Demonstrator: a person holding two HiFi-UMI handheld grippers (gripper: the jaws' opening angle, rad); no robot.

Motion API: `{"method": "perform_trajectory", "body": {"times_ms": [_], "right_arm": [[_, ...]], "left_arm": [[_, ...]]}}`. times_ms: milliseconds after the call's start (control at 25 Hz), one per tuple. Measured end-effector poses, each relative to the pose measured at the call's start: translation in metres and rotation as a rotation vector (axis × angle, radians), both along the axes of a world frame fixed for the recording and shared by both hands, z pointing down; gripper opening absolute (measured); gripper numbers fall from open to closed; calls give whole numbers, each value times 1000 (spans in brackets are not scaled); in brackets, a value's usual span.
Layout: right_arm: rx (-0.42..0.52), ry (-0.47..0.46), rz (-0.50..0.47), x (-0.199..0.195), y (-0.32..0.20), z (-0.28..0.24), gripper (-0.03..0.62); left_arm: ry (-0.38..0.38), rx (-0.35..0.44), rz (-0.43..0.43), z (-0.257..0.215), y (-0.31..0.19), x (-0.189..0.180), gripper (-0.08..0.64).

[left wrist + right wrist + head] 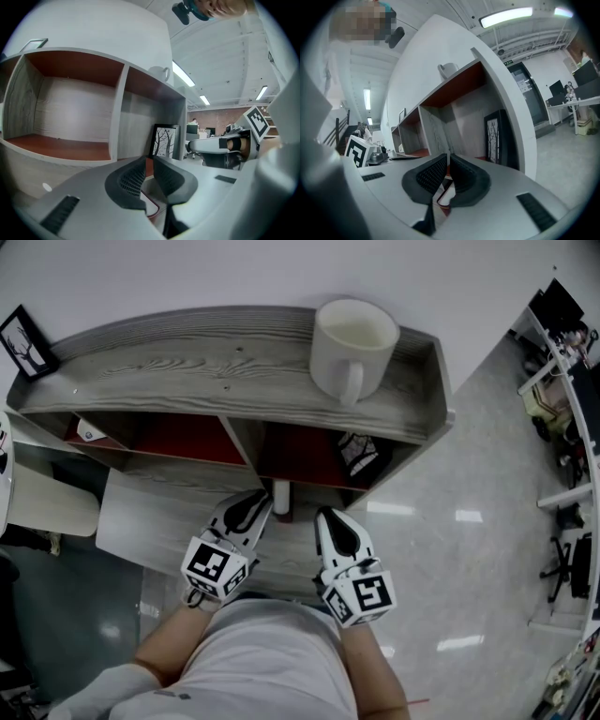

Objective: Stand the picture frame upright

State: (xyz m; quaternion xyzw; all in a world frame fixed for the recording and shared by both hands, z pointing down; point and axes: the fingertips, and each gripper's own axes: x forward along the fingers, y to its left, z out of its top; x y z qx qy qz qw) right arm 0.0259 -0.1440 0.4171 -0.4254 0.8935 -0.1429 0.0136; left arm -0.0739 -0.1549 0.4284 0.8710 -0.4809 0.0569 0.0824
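Note:
The black picture frame (pixel 361 454) with a tree print stands upright in the right compartment of the grey shelf unit (pixel 187 371). The left gripper view shows the frame (pixel 164 140) beside the compartment's right wall, and the right gripper view shows the frame (pixel 494 140) the same way. My left gripper (pixel 261 498) hovers in front of the shelf's middle divider; its pads (pixel 136 176) stand a narrow gap apart with nothing between them. My right gripper (pixel 323 514) is beside it, in front of the right compartment, with its jaws (pixel 448 161) closed together and empty. Neither touches the frame.
A large white mug (pixel 352 345) sits on the shelf top, and a small black frame (pixel 26 341) stands at its far left end. A white, red-rimmed item (pixel 150 206) lies just below the jaws. The left compartment (pixel 70 117) is open. Office furniture (pixel 562 427) lines the right.

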Motion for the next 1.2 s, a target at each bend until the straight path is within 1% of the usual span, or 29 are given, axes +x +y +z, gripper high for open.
{"method": "perform_trajectory", "body": {"times_ms": [240, 440, 880, 1200], "right_arm": [[8, 3, -34, -12, -1, -3, 31], [33, 38, -42, -16, 0, -5, 30], [29, 41, -34, -14, 4, -5, 29], [21, 34, -18, -11, 7, -2, 29]], "left_arm": [[5, -2, -30, -2, 6, -15, 51], [11, -10, -43, -2, 7, -21, 48], [11, -15, -21, -4, 10, -15, 48], [4, -24, -27, -2, 14, -16, 48]]}}
